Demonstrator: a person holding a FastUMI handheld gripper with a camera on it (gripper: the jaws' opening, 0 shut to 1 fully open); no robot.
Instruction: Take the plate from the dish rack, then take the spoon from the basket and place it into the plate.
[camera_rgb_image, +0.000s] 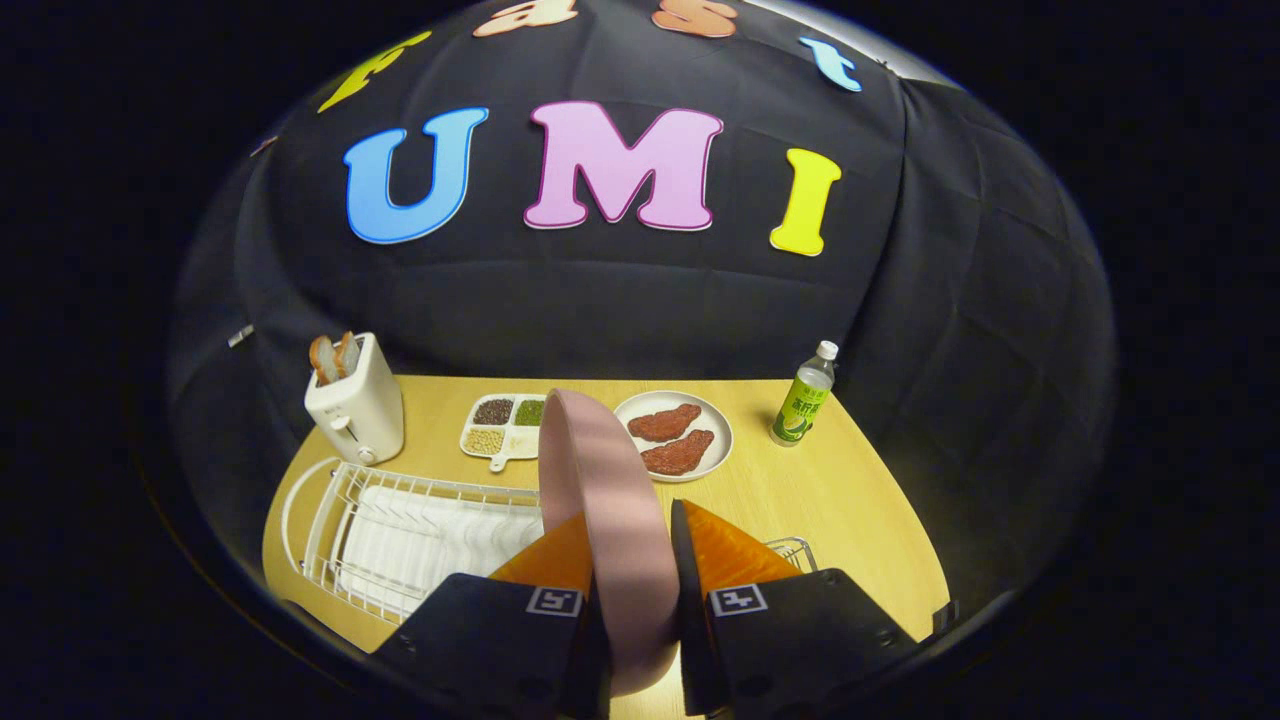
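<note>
You've got the pink plate (610, 510) clamped edge-on between both fingers of the gripper (628, 545), standing upright with its rim arcing up and ahead of the tips. It's held above the white wire dish rack (400, 535), which sits near-left on the table, its slots bare over a white drip tray. A corner of a wire basket (793, 551) peeks out just right of the fingers; can't make out the spoon
</note>
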